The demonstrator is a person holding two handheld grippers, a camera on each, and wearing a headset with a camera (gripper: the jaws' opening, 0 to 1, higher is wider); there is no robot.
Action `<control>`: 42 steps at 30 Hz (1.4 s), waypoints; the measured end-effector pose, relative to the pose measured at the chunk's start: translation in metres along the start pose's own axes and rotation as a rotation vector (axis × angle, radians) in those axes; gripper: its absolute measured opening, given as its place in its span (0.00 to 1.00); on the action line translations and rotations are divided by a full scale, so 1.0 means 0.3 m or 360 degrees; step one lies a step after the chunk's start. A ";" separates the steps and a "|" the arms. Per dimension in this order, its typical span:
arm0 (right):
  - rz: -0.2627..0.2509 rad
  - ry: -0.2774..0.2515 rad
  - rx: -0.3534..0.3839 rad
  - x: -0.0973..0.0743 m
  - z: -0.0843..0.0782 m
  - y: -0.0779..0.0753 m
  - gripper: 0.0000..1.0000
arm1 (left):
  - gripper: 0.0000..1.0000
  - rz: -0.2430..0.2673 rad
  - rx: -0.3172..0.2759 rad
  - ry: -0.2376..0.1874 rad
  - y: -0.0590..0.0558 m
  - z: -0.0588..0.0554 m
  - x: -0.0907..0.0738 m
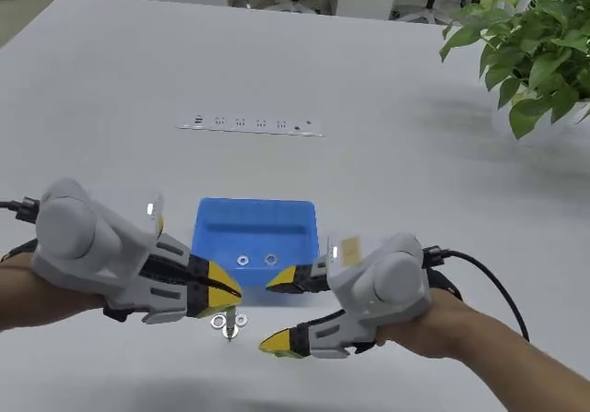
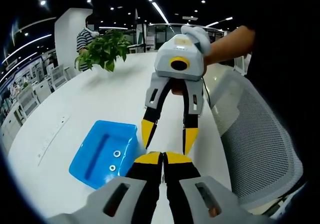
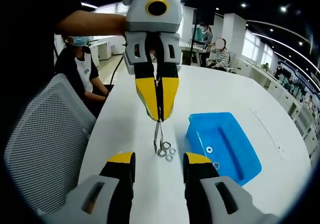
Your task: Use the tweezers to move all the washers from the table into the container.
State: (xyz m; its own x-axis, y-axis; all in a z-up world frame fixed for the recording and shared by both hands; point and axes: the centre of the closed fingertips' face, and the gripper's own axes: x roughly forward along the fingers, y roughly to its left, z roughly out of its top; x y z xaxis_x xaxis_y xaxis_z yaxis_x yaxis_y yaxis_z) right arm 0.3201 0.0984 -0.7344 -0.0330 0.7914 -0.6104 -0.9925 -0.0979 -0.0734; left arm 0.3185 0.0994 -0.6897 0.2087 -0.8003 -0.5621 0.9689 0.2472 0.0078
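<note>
Washers [image 3: 167, 154]: I count two inside the blue container [image 1: 256, 207], about three yet to move on the worktop [image 1: 387, 108] beside it. Left claw [image 3: 159, 116] clamps the tweezers [image 3: 158, 136], tips at that cluster; right claw [image 2: 167, 144] gapes, empty.

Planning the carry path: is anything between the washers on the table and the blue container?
Nothing visible does. The washers lie beside the blue container, with only bare table between and its low wall to clear. The tweezers, held in the left tongs, point down at them.
</note>
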 end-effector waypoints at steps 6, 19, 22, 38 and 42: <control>0.0039 -0.0022 -0.0009 0.029 0.012 -0.004 0.32 | 0.05 -0.0012 0.0007 0.0004 0.002 0.001 0.004; 0.0140 -0.0039 -0.0066 0.113 0.036 0.012 0.22 | 0.05 -0.0027 0.0004 0.0017 0.004 -0.005 -0.004; 0.0130 -0.0052 -0.0065 0.117 0.044 0.010 0.19 | 0.05 -0.0034 0.0007 0.0019 0.003 -0.005 -0.002; 0.0118 -0.0053 -0.0086 0.135 0.045 0.008 0.08 | 0.05 -0.0035 0.0010 0.0032 0.013 -0.004 0.004; 0.0117 -0.0060 -0.0033 0.135 0.043 0.006 0.08 | 0.05 -0.0034 0.0011 0.0035 0.013 -0.004 0.004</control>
State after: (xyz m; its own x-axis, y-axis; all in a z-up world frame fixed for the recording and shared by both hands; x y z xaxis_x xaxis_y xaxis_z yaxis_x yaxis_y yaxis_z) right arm 0.3155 0.1380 -0.7490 -0.1104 0.8039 -0.5845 -0.9846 -0.1686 -0.0458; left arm 0.3223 0.1001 -0.6915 0.1853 -0.7931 -0.5802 0.9740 0.2267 0.0012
